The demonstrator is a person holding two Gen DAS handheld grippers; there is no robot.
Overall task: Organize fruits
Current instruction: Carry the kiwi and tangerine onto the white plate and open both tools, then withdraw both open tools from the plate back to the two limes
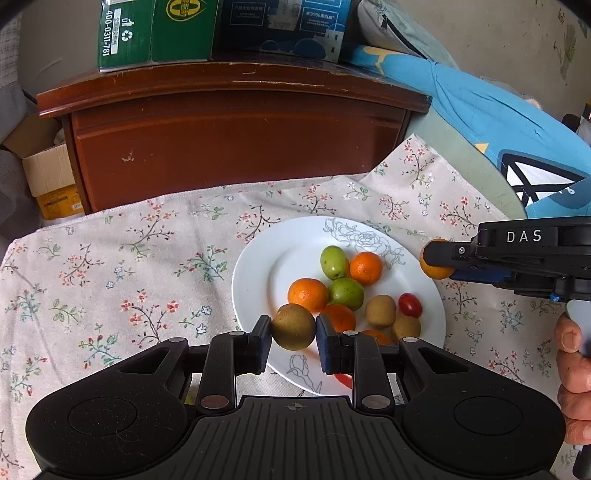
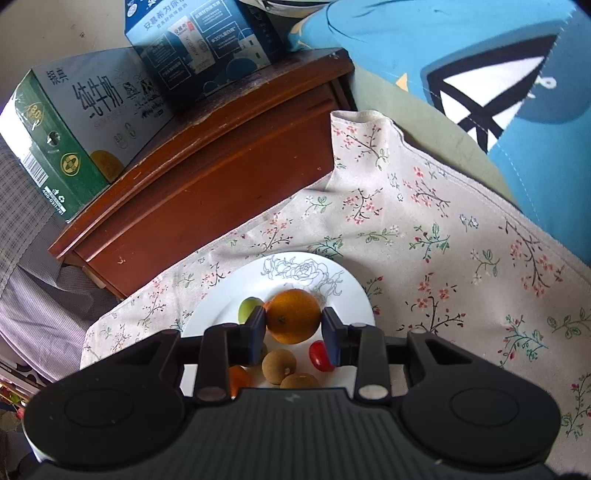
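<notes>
A white plate [image 1: 258, 266] with a rose drawing lies on the flowered cloth and holds several small fruits: oranges [image 1: 365, 268], green fruits [image 1: 334, 262], brown kiwis [image 1: 380, 311] and a cherry tomato [image 1: 410, 305]. My left gripper [image 1: 294, 328] is shut on a brown kiwi [image 1: 293, 326], held over the plate's near left edge. My right gripper [image 2: 294, 324] is shut on an orange [image 2: 293, 316] above the plate [image 2: 207, 317]; in the left wrist view it comes in from the right with that orange [image 1: 436, 271] at the plate's right rim.
A dark wooden cabinet [image 1: 236, 140] stands just beyond the cloth, with a green carton [image 1: 155, 29] and a blue carton [image 1: 288, 26] on top. Blue fabric [image 1: 491, 118] lies at the right. A person's hand [image 1: 572, 369] holds the right gripper. An open cardboard box [image 1: 48, 173] sits far left.
</notes>
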